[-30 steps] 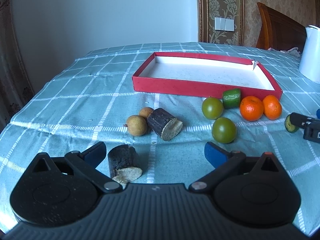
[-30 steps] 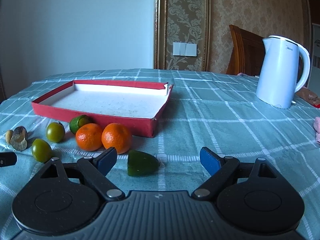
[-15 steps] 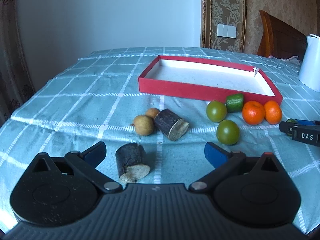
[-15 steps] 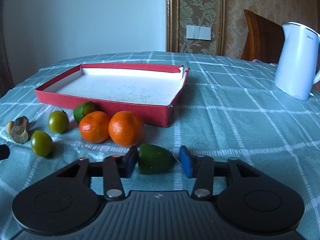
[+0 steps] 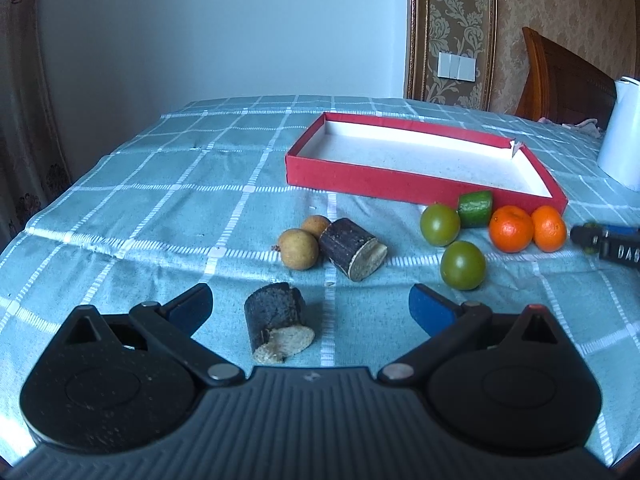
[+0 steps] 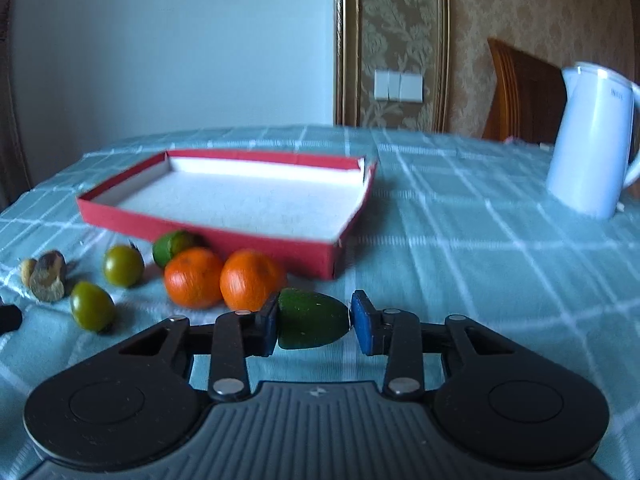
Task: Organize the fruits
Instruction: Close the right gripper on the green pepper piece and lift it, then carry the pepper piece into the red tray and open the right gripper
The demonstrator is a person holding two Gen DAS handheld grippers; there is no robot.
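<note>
Right gripper [image 6: 313,324]: fingers clamped on a green fruit piece [image 6: 312,325], one blue pad on each end, held just in front of the two oranges.

Left gripper [image 5: 310,306]: fingers wide apart, holding nothing; a dark cut cane piece [image 5: 276,321] lies on the tabletop [image 5: 160,200] between them, pale cut face toward the camera.

Red tray [image 5: 360,178]: shallow, white inside, nothing in it, toward the far edge of the tabletop.

Oranges, two: first [image 5: 511,228], second [image 5: 549,227], touching side by side, just in front of the tray's near wall.

Green cut piece [image 5: 475,209]: against the tray's near wall, beside the oranges.

Green round fruits, two: one [image 5: 439,224] next to the cut piece, one [image 5: 463,265] nearer the camera.

Second cane piece [image 5: 352,249]: lying on its side, mid-tabletop, touching two brown round fruits, larger [image 5: 298,249] and smaller [image 5: 315,225].

White kettle [image 6: 588,138]: upright, well apart from the fruit, toward the right edge.

Cloth: teal with white check, covering the tabletop.
</note>
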